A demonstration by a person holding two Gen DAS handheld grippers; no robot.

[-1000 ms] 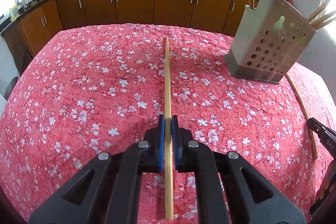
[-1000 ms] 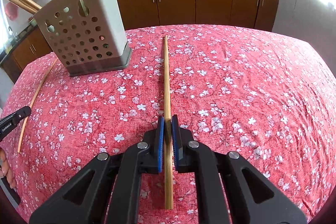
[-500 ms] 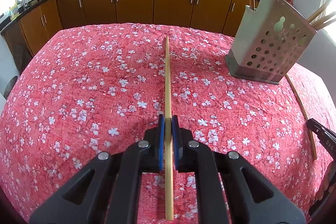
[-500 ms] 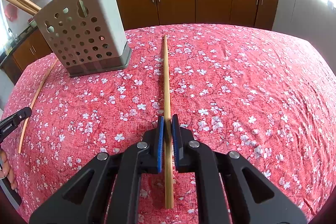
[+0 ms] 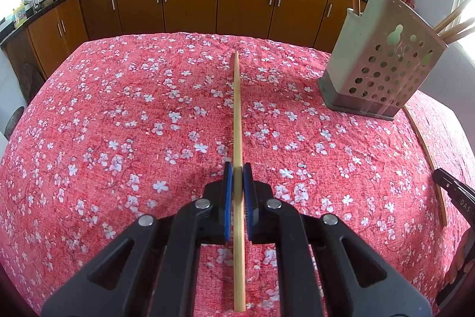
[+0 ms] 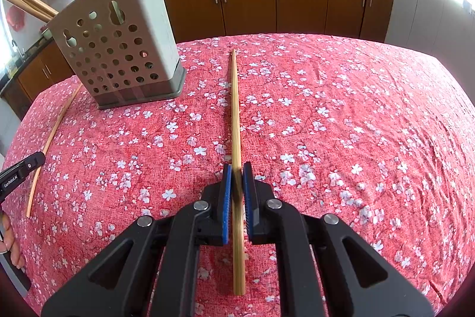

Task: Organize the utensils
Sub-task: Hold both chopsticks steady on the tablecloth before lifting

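My left gripper (image 5: 237,168) is shut on a bamboo chopstick (image 5: 237,109) that points straight ahead over the red floral tablecloth. My right gripper (image 6: 237,168) is shut on another bamboo chopstick (image 6: 235,109) in the same way. A grey perforated utensil holder (image 5: 383,61) with several wooden utensils in it stands at the right in the left wrist view, and at the left in the right wrist view (image 6: 118,49). A third chopstick (image 5: 427,156) lies on the cloth beside the holder; it also shows in the right wrist view (image 6: 50,138).
The table is covered by a red cloth with white flowers (image 5: 118,124). Brown kitchen cabinets (image 5: 190,2) and a counter with woks stand behind it. The other gripper's tip shows at the right edge of the left wrist view (image 5: 454,192) and at the left edge of the right wrist view (image 6: 20,171).
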